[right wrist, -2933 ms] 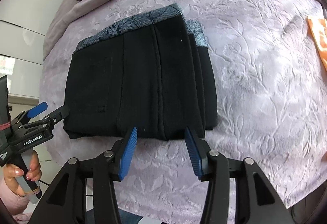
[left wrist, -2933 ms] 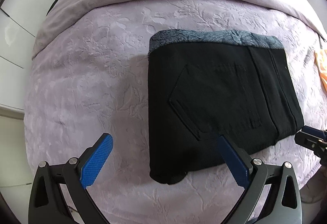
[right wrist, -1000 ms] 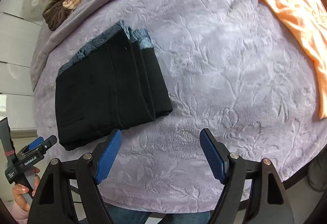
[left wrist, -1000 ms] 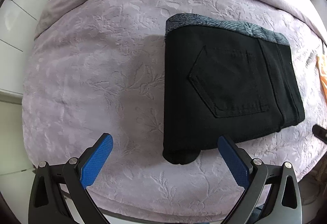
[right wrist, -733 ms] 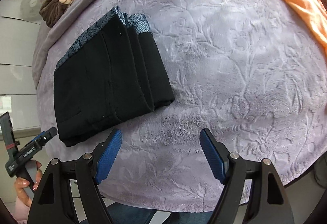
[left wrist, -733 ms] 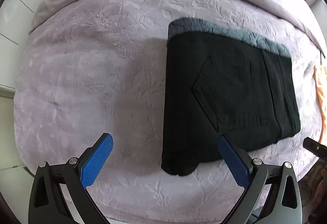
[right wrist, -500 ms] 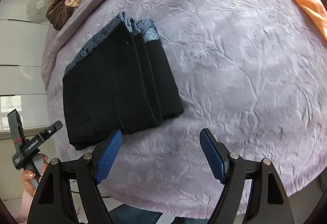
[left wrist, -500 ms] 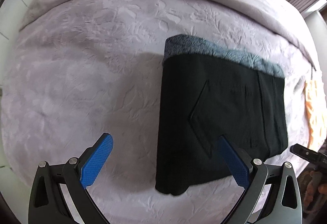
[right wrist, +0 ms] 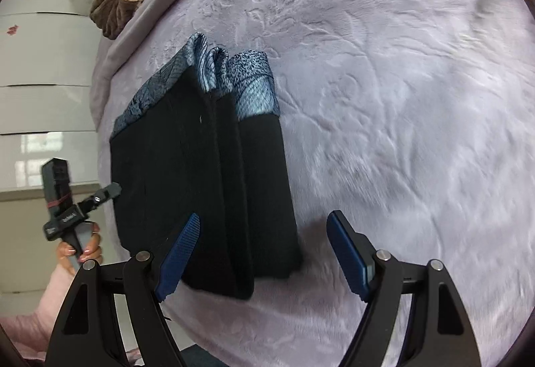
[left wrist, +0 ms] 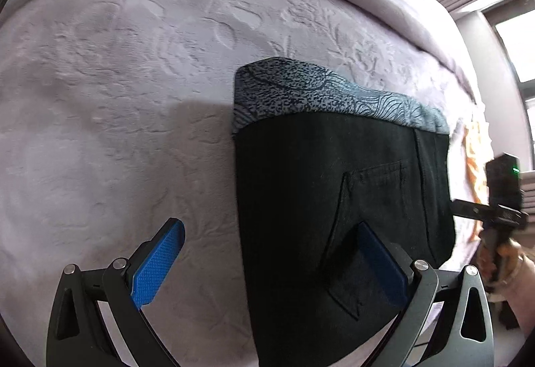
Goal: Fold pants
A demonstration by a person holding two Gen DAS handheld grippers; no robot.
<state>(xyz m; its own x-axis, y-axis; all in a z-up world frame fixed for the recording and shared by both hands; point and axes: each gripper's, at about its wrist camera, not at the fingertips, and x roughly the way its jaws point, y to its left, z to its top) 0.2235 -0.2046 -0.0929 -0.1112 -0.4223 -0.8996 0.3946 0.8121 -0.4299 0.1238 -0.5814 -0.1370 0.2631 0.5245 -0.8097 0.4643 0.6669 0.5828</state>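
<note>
Black folded pants (left wrist: 334, 199) with a grey-blue patterned lining band are laid flat on the embossed lilac plush bedspread (left wrist: 117, 99). The left gripper (left wrist: 271, 263), angled downward, is spread wide astride their left edge; the right gripper (right wrist: 264, 253), likewise spread, straddles their right corner.

Folded pants (left wrist: 334, 199) — on bedspread (left wrist: 117, 99)

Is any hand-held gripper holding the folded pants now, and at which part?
Nothing is held. The left hand-held gripper and the right hand-held gripper both stand open above the black pants.
</note>
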